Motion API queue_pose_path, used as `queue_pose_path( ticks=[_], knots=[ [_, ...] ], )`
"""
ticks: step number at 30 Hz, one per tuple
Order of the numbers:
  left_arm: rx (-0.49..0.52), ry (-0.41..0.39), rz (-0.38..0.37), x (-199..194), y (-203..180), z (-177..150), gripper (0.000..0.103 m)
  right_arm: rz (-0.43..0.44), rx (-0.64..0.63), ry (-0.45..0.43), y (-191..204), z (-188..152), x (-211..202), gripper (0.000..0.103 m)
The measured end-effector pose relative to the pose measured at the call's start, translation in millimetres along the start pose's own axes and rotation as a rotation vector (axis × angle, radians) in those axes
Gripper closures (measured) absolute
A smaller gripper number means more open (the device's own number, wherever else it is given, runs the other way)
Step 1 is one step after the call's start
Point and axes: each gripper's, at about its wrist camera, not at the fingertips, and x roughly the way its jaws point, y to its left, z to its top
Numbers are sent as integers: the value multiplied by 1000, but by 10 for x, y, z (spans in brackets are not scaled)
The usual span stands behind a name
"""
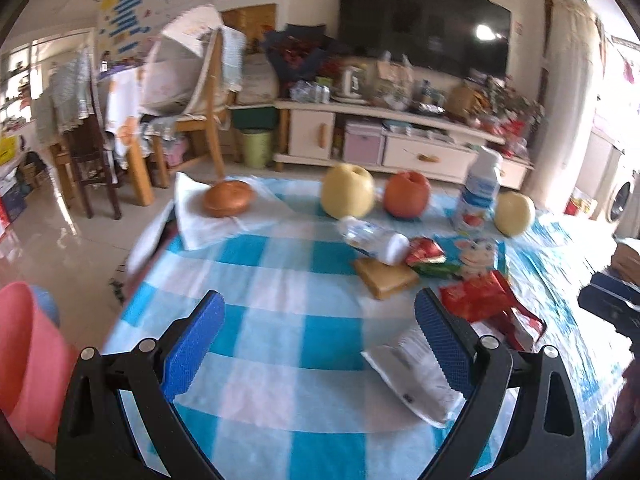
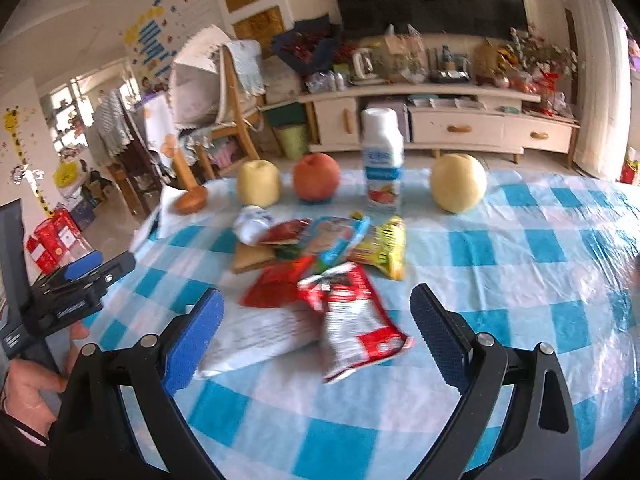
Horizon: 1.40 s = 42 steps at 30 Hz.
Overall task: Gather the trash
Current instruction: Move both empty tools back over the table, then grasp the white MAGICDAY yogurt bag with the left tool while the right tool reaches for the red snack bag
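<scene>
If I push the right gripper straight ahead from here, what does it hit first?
Most likely the red and white snack wrapper, which lies between the open fingers of the right gripper, with the rest of the wrapper pile behind it. Height above the tablecloth is unclear.

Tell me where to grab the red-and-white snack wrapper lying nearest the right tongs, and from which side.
Probably pinch the red-and-white wrapper at its near end, coming down from above with the open right tongs. It lies flat on the checked tablecloth, its far end overlapping the red packet and its left edge lying over the white wrapper.
</scene>
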Motion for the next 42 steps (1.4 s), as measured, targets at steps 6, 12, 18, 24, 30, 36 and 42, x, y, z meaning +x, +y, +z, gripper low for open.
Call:
queue_pose_path(
  ticks=[6, 12, 18, 24, 30, 36, 42],
  knots=[
    [-56, 65, -89, 263, -117, 60, 8, -4, 16, 23, -232, 106, 173, 8],
    [-166, 100, -141, 677, -268, 360, 8, 5, 25, 36, -420, 176, 404, 8],
    [-214, 213, -75, 1343, -454, 667, 18, 17, 64, 59, -583, 196, 489, 8],
    [-219, 320, 15, 1862, -494, 738, 25, 20, 59, 58, -650, 210, 478, 8],
    [-203, 378, 28, 2072, -502, 650, 38, 30, 66, 51, -688, 224, 444, 8],
    [-86, 371, -18, 1924, -745, 524, 38, 18, 94, 46, -777, 247, 423, 8],
    [67, 386, -136, 1619, -1170, 292, 39, 5, 104, 47, -844, 273, 388, 8]
  ],
)
